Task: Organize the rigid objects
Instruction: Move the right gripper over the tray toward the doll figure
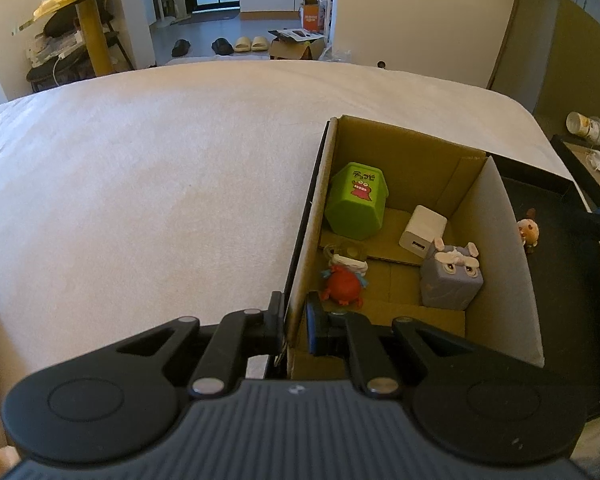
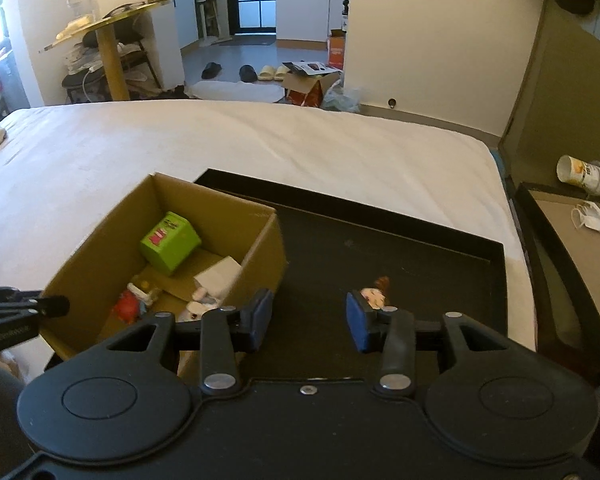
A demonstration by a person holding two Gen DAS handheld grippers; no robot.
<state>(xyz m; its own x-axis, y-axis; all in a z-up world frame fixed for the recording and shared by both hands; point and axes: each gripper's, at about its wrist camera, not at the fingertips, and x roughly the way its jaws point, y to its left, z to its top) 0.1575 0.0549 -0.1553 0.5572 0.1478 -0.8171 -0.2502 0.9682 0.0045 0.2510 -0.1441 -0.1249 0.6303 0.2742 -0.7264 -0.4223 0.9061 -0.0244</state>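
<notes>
While L hand-held gripper point(image 1: 295, 328) pinches box wall point(image 1: 300, 272), figurine point(image 2: 376, 294) upright.

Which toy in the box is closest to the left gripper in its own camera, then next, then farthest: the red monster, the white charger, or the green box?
From the left gripper, clamped on the cardboard box wall:
1. Red monster, near corner.
2. White charger, middle, further right.
3. Green box, far corner.

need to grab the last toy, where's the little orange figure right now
The orange figure stands on the black tray, outside the cardboard box to its right, just beyond the open right tongs.
</notes>
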